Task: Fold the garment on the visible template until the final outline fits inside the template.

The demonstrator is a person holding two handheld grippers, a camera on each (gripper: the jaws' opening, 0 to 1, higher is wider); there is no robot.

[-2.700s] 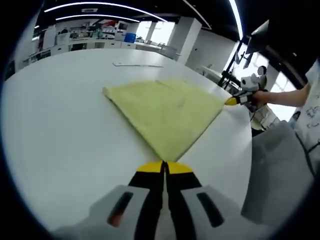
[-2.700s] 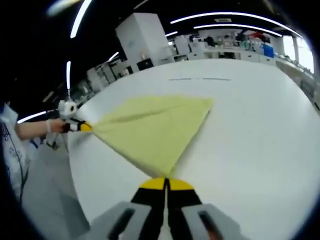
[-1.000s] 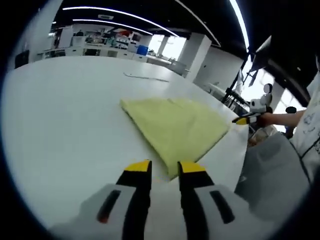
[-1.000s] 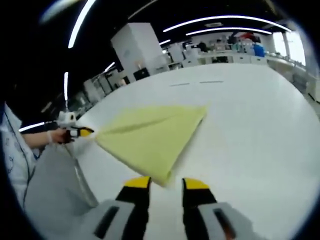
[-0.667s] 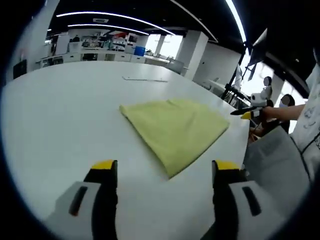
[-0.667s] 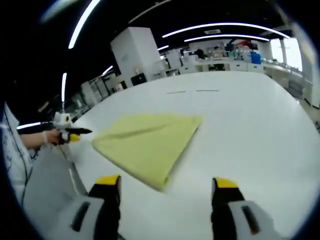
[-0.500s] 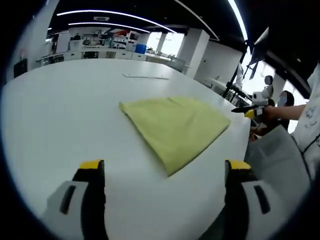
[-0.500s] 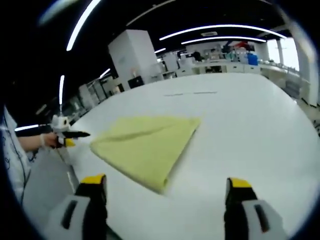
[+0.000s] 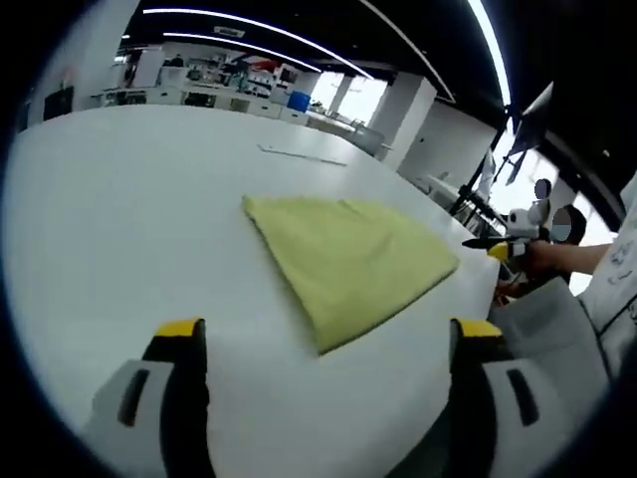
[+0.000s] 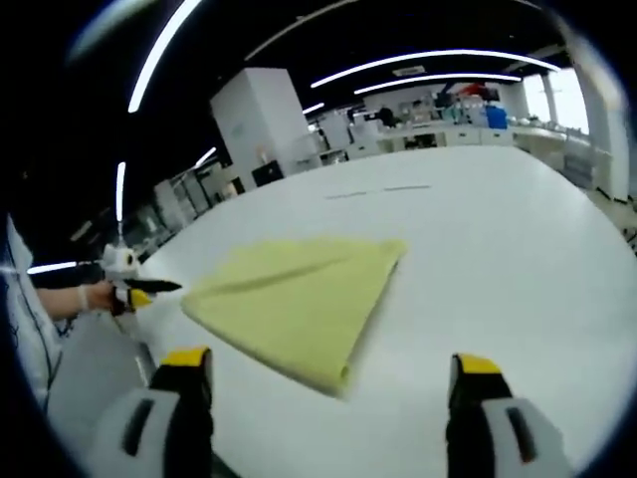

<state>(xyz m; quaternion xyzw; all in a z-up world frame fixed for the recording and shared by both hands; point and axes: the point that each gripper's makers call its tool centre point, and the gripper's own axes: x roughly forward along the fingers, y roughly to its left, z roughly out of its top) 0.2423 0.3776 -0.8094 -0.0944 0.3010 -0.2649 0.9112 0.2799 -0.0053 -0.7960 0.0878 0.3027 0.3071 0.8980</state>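
Lying flat on the round white table, the folded pale-yellow cloth garment is touching neither the left gripper nor the right gripper; both are hanging wide apart. Template lines are probably too faint, so misjudging fit is looking risky.

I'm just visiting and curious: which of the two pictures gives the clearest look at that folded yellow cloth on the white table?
The left gripper view: the yellow cloth lies near the middle, its outline and nearest corner plain between the open tongs. The right gripper view shows the cloth whole too, from the other side, but blurrier.
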